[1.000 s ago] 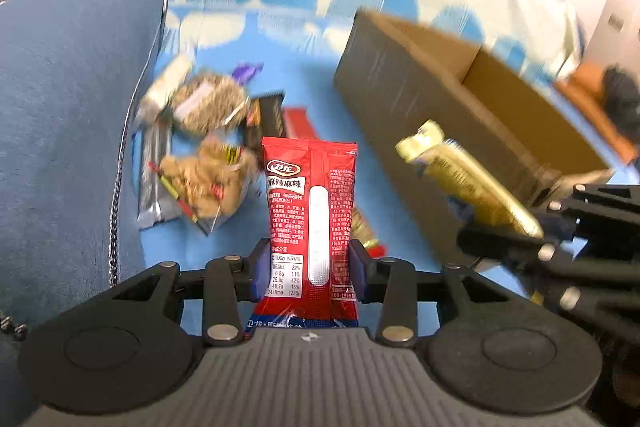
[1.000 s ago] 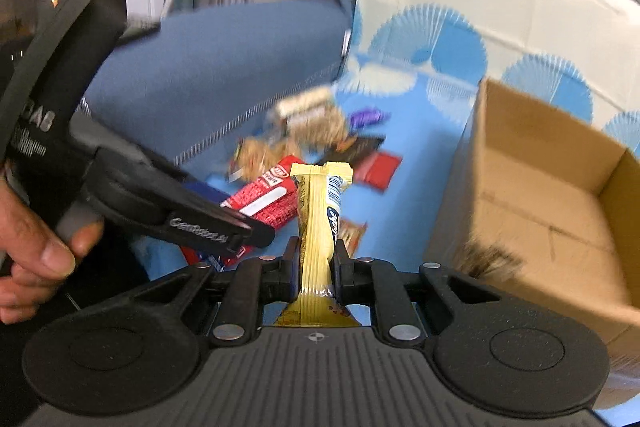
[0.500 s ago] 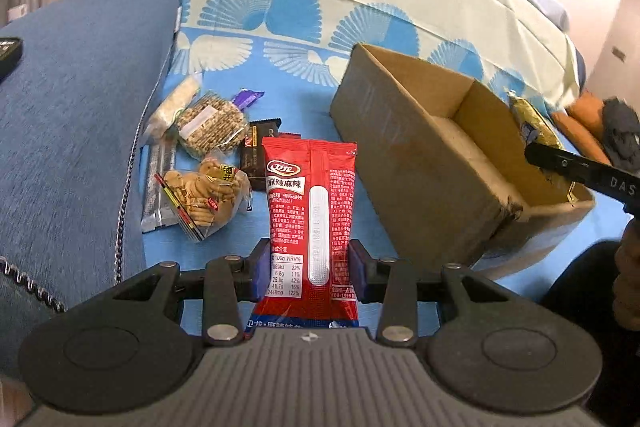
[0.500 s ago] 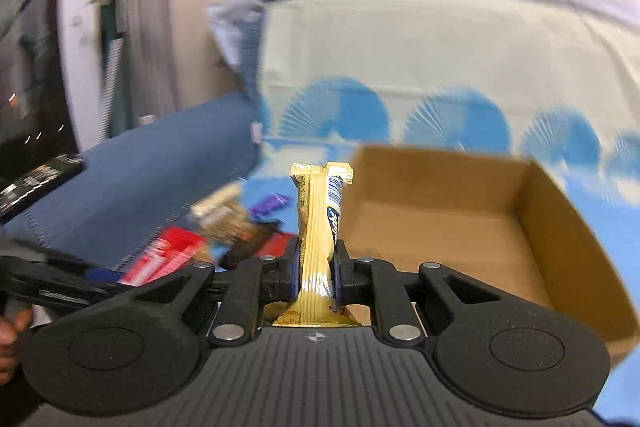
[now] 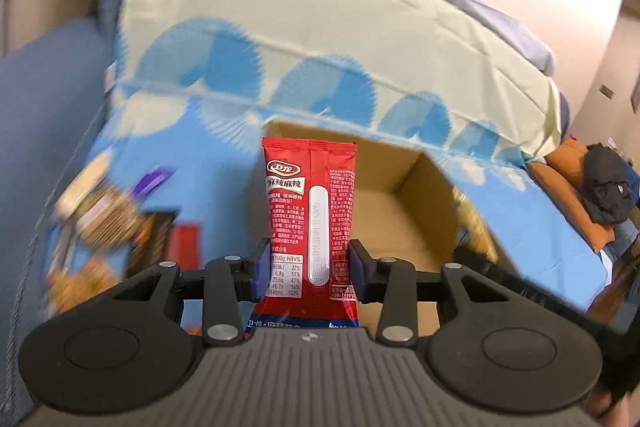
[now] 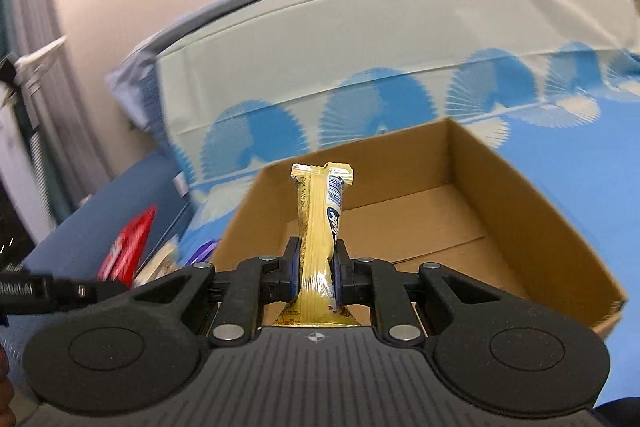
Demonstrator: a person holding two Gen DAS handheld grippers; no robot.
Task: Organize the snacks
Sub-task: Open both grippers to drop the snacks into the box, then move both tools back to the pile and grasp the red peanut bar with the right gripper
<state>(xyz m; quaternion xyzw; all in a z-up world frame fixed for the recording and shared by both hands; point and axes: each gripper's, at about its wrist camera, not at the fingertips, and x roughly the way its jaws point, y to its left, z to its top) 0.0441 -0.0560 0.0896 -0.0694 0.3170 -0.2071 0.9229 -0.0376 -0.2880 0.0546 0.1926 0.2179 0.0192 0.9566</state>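
1. Left wrist view: our left hand-held gripper (image 5: 308, 269) is closed on the red snack packet (image 5: 311, 213), pads pressing the packet's lower part from both sides so it stands upright between them. The packet sits in front of the open cardboard box (image 5: 404, 163), which rests on the blue patterned sheet (image 5: 224, 131). Loose snacks (image 5: 104, 203) lie blurred to the left on the sheet. We judge the packet light, with a thin, slick, crinkly film and soft contents; a grip low across the flat body holds, but it could slip if squeezed loosely.

2. Right wrist view: our right hand-held gripper (image 6: 316, 273) is nearly shut, clamped on the yellow snack bar (image 6: 318, 227) near its lower end; the bar rises upright, slightly twisted, over the near wall of the cardboard box (image 6: 520, 211). No snack shows on the visible part of the box floor. The red snack packet (image 6: 128, 247) appears at the left, blurred. We judge the bar light and fairly stiff inside a slippery wrapper, best held across its middle rather than by the crimped end.
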